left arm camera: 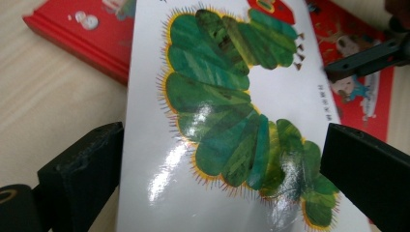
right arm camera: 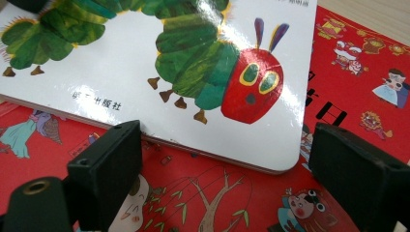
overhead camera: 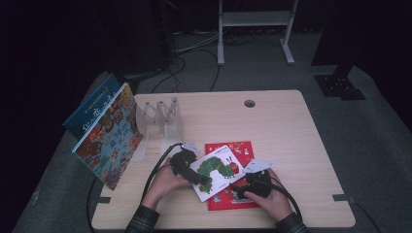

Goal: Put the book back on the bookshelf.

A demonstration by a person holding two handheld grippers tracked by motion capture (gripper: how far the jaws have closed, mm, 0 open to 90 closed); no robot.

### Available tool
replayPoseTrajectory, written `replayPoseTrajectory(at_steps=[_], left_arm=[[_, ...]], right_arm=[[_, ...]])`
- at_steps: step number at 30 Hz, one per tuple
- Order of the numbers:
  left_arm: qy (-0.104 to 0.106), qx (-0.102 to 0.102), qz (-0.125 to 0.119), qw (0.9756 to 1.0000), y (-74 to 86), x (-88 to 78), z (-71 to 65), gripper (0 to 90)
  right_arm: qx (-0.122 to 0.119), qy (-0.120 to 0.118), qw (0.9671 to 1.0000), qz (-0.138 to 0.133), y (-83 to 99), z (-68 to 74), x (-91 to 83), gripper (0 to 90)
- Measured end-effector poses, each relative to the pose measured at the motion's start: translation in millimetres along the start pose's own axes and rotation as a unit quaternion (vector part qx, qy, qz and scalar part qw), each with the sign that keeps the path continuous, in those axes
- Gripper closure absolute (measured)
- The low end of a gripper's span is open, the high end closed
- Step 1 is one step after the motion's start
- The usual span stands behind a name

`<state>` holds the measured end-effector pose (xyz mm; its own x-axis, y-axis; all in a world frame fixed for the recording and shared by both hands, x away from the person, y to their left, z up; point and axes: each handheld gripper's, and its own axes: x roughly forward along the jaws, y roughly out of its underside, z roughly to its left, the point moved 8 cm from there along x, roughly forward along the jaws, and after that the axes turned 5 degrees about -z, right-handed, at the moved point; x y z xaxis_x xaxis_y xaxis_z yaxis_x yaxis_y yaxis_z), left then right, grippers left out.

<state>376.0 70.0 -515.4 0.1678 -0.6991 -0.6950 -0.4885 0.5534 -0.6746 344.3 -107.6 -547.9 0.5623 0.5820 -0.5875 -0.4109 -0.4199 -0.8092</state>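
Observation:
A white book with a green caterpillar on its cover (overhead camera: 217, 167) lies askew on a red picture book (overhead camera: 236, 196) near the table's front edge. My left gripper (overhead camera: 198, 177) is at the white book's left end, open, its jaws standing either side of the cover (left arm camera: 212, 121). My right gripper (overhead camera: 239, 187) is at the book's front right corner, also open. That rounded corner (right arm camera: 270, 145) sits between its jaws, resting on the red book (right arm camera: 193, 193). One jaw of the right gripper (left arm camera: 362, 58) reaches in over the far edge in the left gripper view.
A clear folding book rack (overhead camera: 163, 119) stands at the table's back left. Two large books (overhead camera: 109, 133) lean at its left, hanging over the table edge. A cable hole (overhead camera: 249, 103) is near the far edge. Cables trail from both grippers.

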Motion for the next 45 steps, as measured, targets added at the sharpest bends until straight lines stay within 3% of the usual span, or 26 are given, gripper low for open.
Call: replayPoseTrajectory(at_steps=[10,13,17,19,21,23,25,32,34,35,45], left_arm=[[0.008,0.029,-0.041,0.9987,-15.6,-24.2,-14.0,11.6],[0.021,0.038,-0.066,0.9969,-22.4,-33.9,-22.2,15.8],[0.032,0.048,-0.081,0.9951,-27.4,-42.0,-30.0,23.5],[0.043,0.053,-0.081,0.9944,-28.7,-44.4,-34.8,26.9],[0.089,0.061,-0.07,0.9917,-27.3,-39.8,-46.7,35.0],[0.073,0.083,-0.052,0.9925,-27.6,-30.8,-52.8,36.9],[0.065,0.091,-0.038,0.993,-27.4,-26.0,-55.4,37.7],[0.053,0.097,-0.028,0.9935,-26.0,-26.6,-56.0,56.5],[0.031,0.103,-0.017,0.9941,-25.1,-26.6,-54.3,59.8],[0.03,0.103,-0.016,0.9941,-25.0,-26.8,-54.0,61.7],[0.015,0.099,-0.024,0.9946,-28.5,-32.8,-51.0,70.0]], right_arm=[[-0.002,0.001,1.0,0.002,0.5,-0.4,-0.6,10.9],[-0.002,0.0,1.0,0.004,1.0,-0.7,-1.1,10.6],[-0.004,0.002,1.0,0.002,1.0,-1.4,-0.9,10.5],[0.0,0.002,1.0,0.004,1.0,-0.8,-1.2,10.4],[0.002,0.004,1.0,0.001,0.9,-0.9,-0.7,10.6],[0.005,0.005,1.0,-0.001,0.3,-0.6,0.1,10.8],[0.004,0.005,1.0,-0.002,0.4,-0.6,0.1,10.9],[0.0,0.004,1.0,-0.006,0.7,-1.0,-0.1,11.2],[0.001,0.004,1.0,-0.006,0.7,-0.9,-0.1,11.2],[0.001,0.004,1.0,-0.006,0.7,-0.9,-0.1,11.2],[-0.003,0.004,0.9999,-0.009,0.7,-1.4,0.2,11.4]])
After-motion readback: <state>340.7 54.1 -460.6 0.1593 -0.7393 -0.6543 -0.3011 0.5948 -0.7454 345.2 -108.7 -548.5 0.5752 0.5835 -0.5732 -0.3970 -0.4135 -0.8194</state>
